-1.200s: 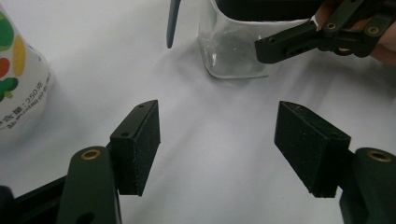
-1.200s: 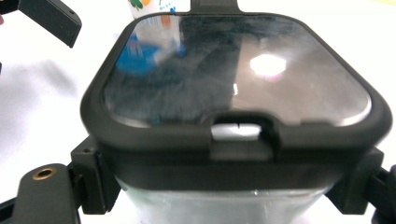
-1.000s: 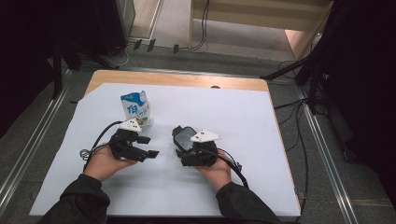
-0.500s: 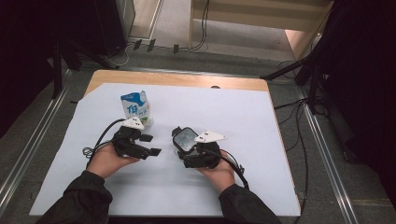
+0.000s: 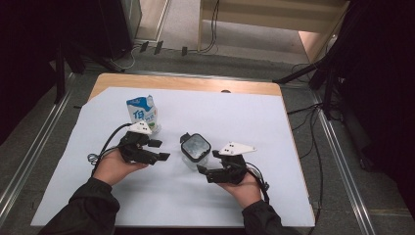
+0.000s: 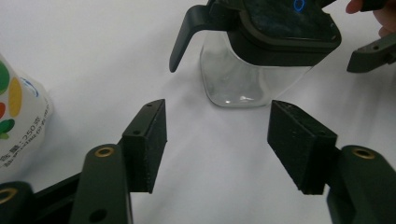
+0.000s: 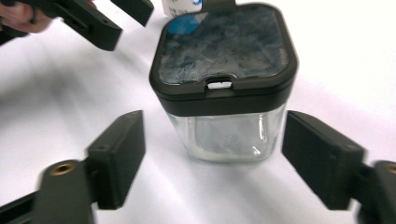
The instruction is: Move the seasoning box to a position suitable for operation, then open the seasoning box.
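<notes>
Clear square jar (image 5: 195,152) with a dark hinged lid stands upright near the middle of the white sheet (image 5: 274,147) covering the wooden table (image 5: 195,83). The lid is closed and flat on top; a handle-like tab (image 6: 184,32) sticks off one side of it, seen in the left gripper view.

Left gripper (image 5: 157,150) is held in the person's left hand (image 5: 115,166), just left of the jar and pointing toward it. Its jaws have just been closing a bit, but the left gripper view has them apart with only bare sheet between the pads (image 6: 152,140). The jar sits beyond them, not touched.

Right gripper (image 5: 208,170) is in the right hand (image 5: 242,186), just below and right of the jar, aimed at it. Its jaws have also just been closing slightly. In the right gripper view the pads (image 7: 123,154) stand wide, one on each side of the jar's glass body, with a clear gap on both sides and no contact. The jar rests on the sheet, ungripped.

Milk carton (image 5: 143,112), white and blue with print, stands upright behind the left gripper, near it but apart from the jar. Cable (image 5: 105,147) loops off the left gripper across the sheet. Dark sleeves come in from the bottom edge.
</notes>
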`<state>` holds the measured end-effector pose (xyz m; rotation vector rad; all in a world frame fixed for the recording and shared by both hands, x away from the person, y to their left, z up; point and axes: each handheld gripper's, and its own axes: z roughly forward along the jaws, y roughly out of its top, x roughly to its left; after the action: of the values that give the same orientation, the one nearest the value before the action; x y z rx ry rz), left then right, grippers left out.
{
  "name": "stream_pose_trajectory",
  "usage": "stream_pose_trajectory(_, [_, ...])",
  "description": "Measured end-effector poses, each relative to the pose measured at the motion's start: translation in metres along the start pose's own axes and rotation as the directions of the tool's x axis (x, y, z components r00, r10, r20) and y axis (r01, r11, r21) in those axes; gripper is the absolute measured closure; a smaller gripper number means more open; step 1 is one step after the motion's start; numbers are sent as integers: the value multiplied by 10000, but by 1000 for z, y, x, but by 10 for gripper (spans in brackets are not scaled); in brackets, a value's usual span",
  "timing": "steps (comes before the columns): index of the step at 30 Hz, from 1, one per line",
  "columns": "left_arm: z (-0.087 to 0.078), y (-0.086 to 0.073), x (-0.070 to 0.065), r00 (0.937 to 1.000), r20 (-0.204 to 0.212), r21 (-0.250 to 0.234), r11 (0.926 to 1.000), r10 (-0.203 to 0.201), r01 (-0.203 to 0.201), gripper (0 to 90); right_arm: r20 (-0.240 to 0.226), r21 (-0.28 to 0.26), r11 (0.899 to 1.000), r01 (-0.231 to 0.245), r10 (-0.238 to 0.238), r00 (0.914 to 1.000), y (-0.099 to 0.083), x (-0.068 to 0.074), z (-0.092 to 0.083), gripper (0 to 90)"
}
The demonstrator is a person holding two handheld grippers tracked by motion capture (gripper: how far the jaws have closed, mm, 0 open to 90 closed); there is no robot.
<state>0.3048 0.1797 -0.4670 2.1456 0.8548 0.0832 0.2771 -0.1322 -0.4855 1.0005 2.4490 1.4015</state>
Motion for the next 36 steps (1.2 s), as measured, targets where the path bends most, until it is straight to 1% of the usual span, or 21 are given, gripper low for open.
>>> stream_pose_trajectory(2, [0,0,-1,10000,36,-62,10000,51,-51,449,9,-109,9999,-36,36,10000,0,-3,-7,308])
stream_pose_trajectory(3, [0,0,-2,9999,-50,-105,9999,115,-116,476,66,-148,9999,-25,26,10000,0,-5,-11,332])
stream_pose_trajectory(4, [0,1,-3,9999,-1,-105,9998,157,-157,504,71,-188,9998,-74,75,9999,0,-8,-15,375])
stream_pose_trajectory(5, [0,1,-4,9997,-27,-135,9997,226,-227,532,126,-244,9997,-91,95,9999,0,-11,-18,440])
stream_pose_trajectory(7, [1,0,-7,9985,-42,-170,9984,543,-544,617,163,-460,9987,-220,227,9996,0,-17,-24,551])
stream_pose_trajectory(8, [2,0,-9,9978,-31,-165,9976,665,-665,637,50,-524,9984,-198,201,9998,0,-20,-26,583])
stream_pose_trajectory(9, [3,0,-10,9973,34,-167,9972,734,-733,666,205,-509,9987,-41,52,9998,0,-21,-27,594])
stream_pose_trajectory(10, [4,0,-11,9972,129,-125,9972,740,-738,684,435,-392,9992,91,-74,9990,1,-22,-27,603])
stream_pose_trajectory(11, [6,0,-11,9973,215,-135,9974,707,-704,701,432,-271,9996,32,-20,9991,2,-24,-26,621])
stream_pose_trajectory(14, [9,2,-15,9982,293,-59,9987,517,-515,772,34,-62,9990,-453,454,9990,3,-32,-23,715])
stream_pose_trajectory(15, [9,3,-15,9987,358,-95,9993,370,-367,808,121,-40,9990,-445,445,9989,3,-33,-22,757])
stream_pose_trajectory(18, [12,3,-18,9986,479,-301,9994,210,-196,880,458,-47,10000,39,-36,9989,5,-35,-20,876])
stream_pose_trajectory(19, [14,4,-19,9989,428,-263,9995,191,-180,890,418,-108,9999,59,-55,9991,6,-36,-20,898])
stream_pose_trajectory(20, [16,4,-20,9990,390,-182,9996,200,-193,898,335,-72,10000,48,-46,9994,7,-38,-19,900])
stream_pose_trajectory(22, [21,5,-23,9992,363,-122,9998,152,-148,900,142,-28,9998,-181,181,9997,9,-42,-16,900])
stream_pose_trajectory(23, [23,6,-23,9990,422,-74,9999,137,-134,900,75,-17,9998,-192,192,9998,10,-44,-14,900])
stream_pose_trajectory(24, [25,6,-24,9993,368,-83,9999,71,-68,900,54,53,9996,-263,263,9996,11,-45,-12,900])
stream_pose_trajectory(25, [27,7,-25,9991,422,-69,10000,61,-58,900,60,42,9997,-244,244,9997,11,-46,-10,900])
stream_pose_trajectory(30, [34,8,-28,9992,353,100,9998,181,-185,900,53,222,9986,-483,482,9988,11,-54,0,900])
stream_pose_trajectory(33, [37,8,-28,9995,313,-49,10000,32,-30,900,-3,361,9986,-394,394,9992,12,-55,6,900])
stream_pose_trajectory(36, [38,8,-27,9996,296,51,10000,38,-40,900,-44,418,9988,-273,275,9996,13,-54,11,900])
